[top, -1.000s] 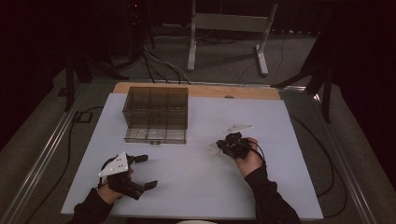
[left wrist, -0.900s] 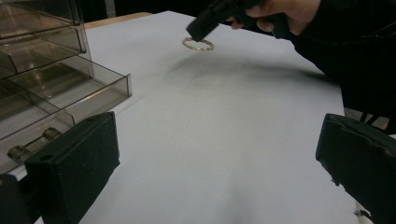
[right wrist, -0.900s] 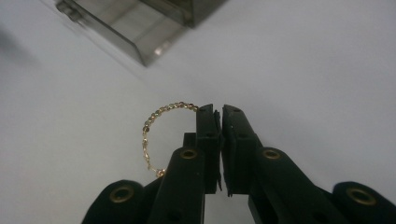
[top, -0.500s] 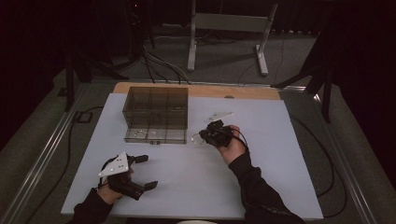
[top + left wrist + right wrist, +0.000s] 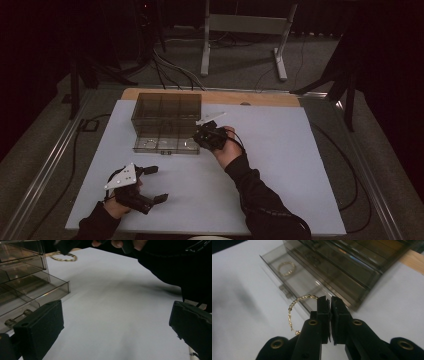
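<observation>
Two grippers over one white table. Left gripper low at the lower left of the high view, jaws spread wide and empty. Right gripper at centre, just beside the drawer box, jaws pinched together on one gold bracelet that hangs off their left side. One smoky clear drawer box above centre left, bottom drawer pulled out. Second gold bracelet lying inside that drawer, upper left of the right gripper view. Two bracelets in all.
</observation>
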Motion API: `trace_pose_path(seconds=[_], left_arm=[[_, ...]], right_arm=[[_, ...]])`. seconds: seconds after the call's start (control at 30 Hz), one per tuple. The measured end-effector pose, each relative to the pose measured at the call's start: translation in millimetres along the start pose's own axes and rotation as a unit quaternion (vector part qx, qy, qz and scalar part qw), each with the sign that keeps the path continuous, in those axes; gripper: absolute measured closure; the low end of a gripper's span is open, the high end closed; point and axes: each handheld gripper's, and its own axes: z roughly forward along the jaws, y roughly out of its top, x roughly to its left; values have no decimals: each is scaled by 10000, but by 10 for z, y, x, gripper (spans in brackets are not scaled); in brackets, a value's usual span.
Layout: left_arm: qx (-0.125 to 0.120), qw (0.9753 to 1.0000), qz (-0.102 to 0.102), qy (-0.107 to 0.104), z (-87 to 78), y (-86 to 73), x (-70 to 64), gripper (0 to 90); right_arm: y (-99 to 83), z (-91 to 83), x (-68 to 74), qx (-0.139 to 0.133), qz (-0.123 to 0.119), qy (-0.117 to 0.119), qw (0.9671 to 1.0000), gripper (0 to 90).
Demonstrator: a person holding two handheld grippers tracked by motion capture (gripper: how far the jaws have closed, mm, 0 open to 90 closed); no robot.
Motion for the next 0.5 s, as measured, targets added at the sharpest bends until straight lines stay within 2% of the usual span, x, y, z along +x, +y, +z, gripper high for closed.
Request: trace_pose_path(seconds=[0.3,0.5], left_arm=[[-41,10000,2,3,-17,6,1,5],[-28,10000,7,0,-15,4,3,5]], right_arm=[[265,189,177,41,-275,50,9996,861],[382,298,215,56,-206,169,9996,861]])
